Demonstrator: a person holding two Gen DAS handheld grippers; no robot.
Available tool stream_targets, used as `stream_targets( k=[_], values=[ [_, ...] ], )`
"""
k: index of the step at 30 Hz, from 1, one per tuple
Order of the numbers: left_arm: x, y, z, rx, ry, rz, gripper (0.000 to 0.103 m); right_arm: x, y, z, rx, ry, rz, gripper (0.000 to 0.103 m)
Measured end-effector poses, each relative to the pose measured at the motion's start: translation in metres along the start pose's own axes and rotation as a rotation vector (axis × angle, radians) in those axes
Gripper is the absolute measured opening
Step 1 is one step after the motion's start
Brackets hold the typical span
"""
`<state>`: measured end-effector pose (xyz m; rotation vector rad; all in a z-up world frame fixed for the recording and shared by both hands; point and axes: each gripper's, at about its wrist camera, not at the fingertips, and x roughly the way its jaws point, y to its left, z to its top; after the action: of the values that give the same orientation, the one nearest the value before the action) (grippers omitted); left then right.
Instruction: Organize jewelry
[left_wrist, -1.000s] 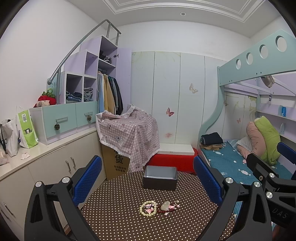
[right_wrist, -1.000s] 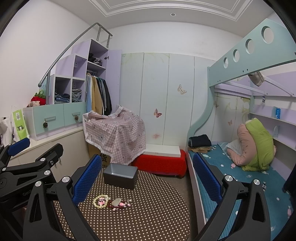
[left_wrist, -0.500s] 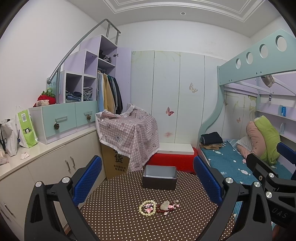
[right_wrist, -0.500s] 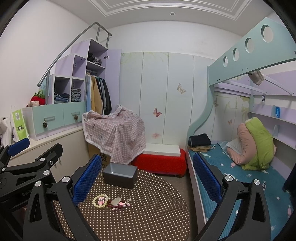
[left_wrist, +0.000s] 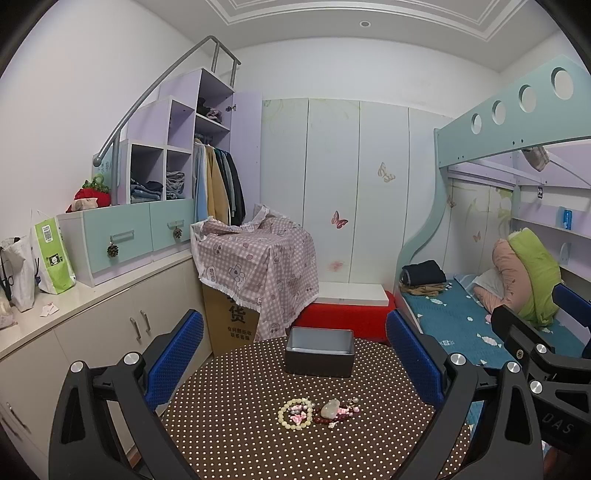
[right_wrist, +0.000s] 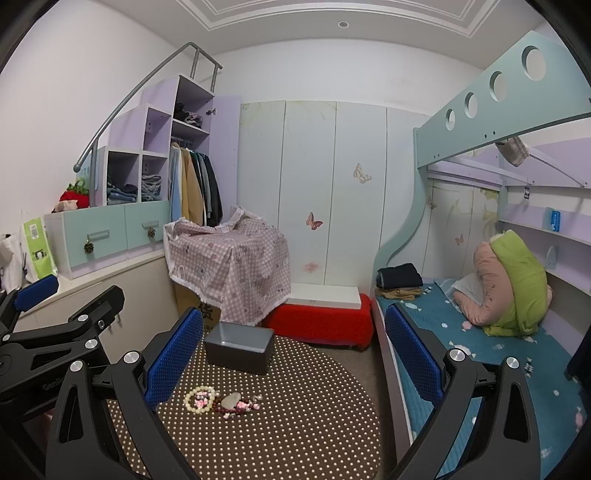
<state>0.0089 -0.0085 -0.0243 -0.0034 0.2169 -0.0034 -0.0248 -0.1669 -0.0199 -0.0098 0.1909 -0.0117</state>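
Observation:
A small heap of jewelry lies on a round table with a brown dotted cloth (left_wrist: 240, 435): a cream bead bracelet (left_wrist: 295, 412), a pale stone pendant (left_wrist: 330, 408), and dark red and pink beads (left_wrist: 341, 411). The heap also shows in the right wrist view (right_wrist: 219, 399). An open grey box (left_wrist: 319, 351) (right_wrist: 239, 347) stands behind it. My left gripper (left_wrist: 294, 363) is open and empty, above the table and short of the jewelry. My right gripper (right_wrist: 293, 360) is open and empty, to the right of the heap.
A cardboard box under a pink checked cloth (left_wrist: 258, 269) stands behind the table. A red bench (left_wrist: 343, 317) sits by the wardrobe. A bunk bed (right_wrist: 461, 332) runs along the right. A white counter (left_wrist: 55, 314) with bags is at the left.
Both grippers have shifted only slightly; the view has barely changed. The jewelry and the box have not moved.

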Motion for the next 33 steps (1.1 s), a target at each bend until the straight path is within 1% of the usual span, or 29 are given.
stream_targets(
  k=[6,7,11,13,24,29,33],
  values=[
    [0.006,0.003,0.001,0.001,0.005,0.002,0.096,0.001,0.003,0.002,0.002,0.002,0.001,0.096],
    [0.006,0.003,0.001,0.002,0.004,0.003,0.096,0.005,-0.002,-0.004,0.002,0.003,0.001,0.096],
    [0.010,0.005,0.001,0.001,0.011,0.004,0.096,0.008,-0.005,-0.008,0.002,0.011,0.004,0.096],
    [0.011,0.005,0.002,0.002,0.014,0.005,0.096,0.022,0.004,-0.013,0.005,0.021,0.005,0.096],
    [0.027,0.010,0.002,0.006,0.043,0.006,0.096,0.031,0.012,-0.013,-0.003,0.038,0.012,0.096],
    [0.041,0.013,-0.003,0.017,0.070,0.008,0.096,0.044,0.014,-0.017,-0.006,0.051,0.031,0.096],
    [0.063,0.028,-0.012,0.001,0.126,0.010,0.096,0.067,0.014,-0.025,-0.004,0.116,0.033,0.096]
  ],
)
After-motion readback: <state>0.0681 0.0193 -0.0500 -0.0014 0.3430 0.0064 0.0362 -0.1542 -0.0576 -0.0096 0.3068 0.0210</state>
